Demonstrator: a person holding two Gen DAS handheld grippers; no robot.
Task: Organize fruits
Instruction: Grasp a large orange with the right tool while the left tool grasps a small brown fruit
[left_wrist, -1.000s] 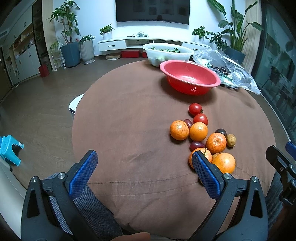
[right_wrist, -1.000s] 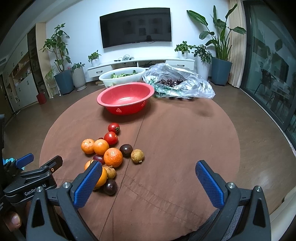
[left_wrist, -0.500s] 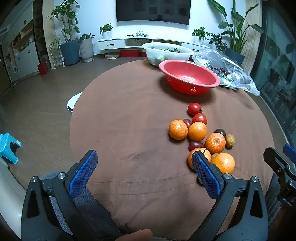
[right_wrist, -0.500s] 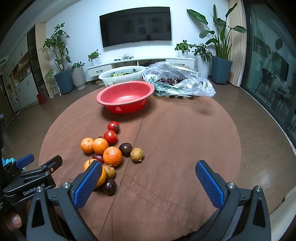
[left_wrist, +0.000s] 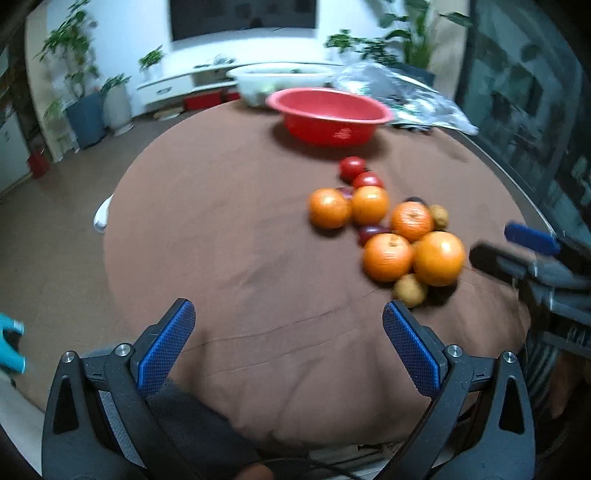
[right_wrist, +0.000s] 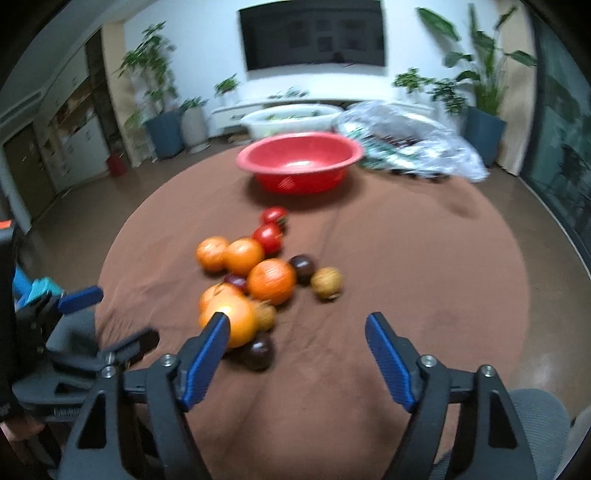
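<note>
The fruit pile (right_wrist: 255, 280) is spread on the brown bench (right_wrist: 406, 258), short of the red bowl (right_wrist: 299, 162). The right gripper (right_wrist: 295, 332) has just been closing, nothing gripped; the left gripper (left_wrist: 288, 325) is held released.

The setting is a home living room. A large black flat-screen television (right_wrist: 314, 35) is mounted on a white wall above a long, low white media cabinet (right_wrist: 236, 110) with drawers. Leafy green houseplants in tall blue and grey floor pots (right_wrist: 164, 134) stand along the wall, and a tall broad-leaved plant (right_wrist: 484, 74) occupies the corner beside dark floor-to-ceiling glazing (right_wrist: 561, 110). The floor (right_wrist: 546, 295) is polished brown. A round table under a brown cloth (right_wrist: 406, 258) carries a red plastic basin (right_wrist: 299, 162), a white bowl of greens (right_wrist: 291, 118) and loose fruit (right_wrist: 271, 280).
</note>
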